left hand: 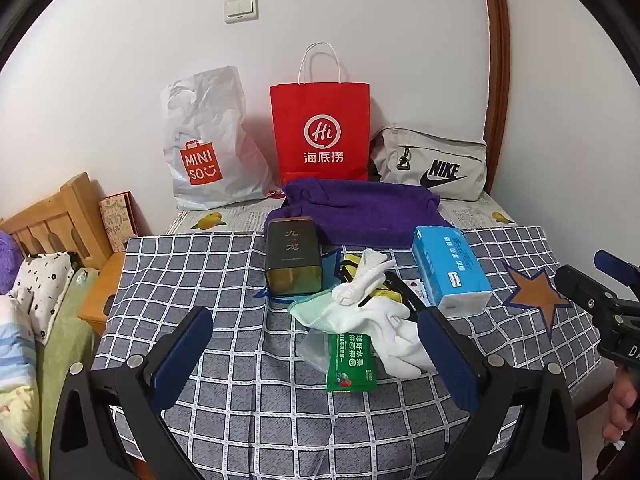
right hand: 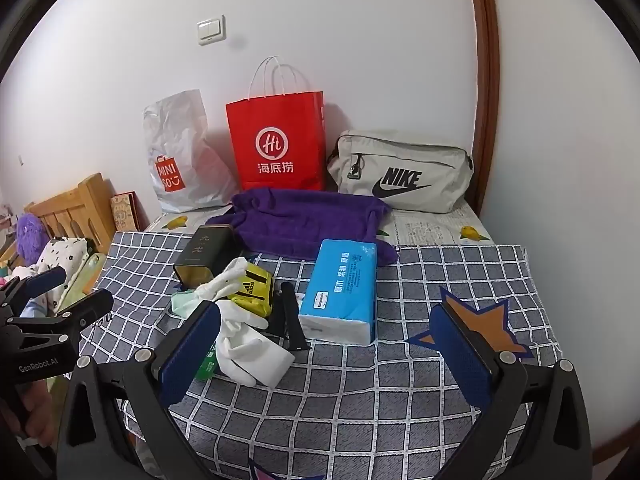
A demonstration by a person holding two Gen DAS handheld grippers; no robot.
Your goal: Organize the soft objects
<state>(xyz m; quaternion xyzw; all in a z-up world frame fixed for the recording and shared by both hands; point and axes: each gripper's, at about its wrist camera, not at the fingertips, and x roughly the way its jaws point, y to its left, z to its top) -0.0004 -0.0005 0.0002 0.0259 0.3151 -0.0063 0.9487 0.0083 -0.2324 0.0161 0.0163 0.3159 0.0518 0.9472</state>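
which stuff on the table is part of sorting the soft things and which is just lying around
Belongs to the job:
- white socks
- purple towel
- pale green cloth
- yellow adidas pouch
- grey Nike bag

Just lying about:
- dark tea tin
- blue tissue pack
- green snack packet
- black strap

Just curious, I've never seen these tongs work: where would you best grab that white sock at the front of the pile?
Probably the white sock by its loose near end, coming from above and the front. That end lies flat and free on the checked cloth, while its far end is tucked among the other items. Both tongs are open.
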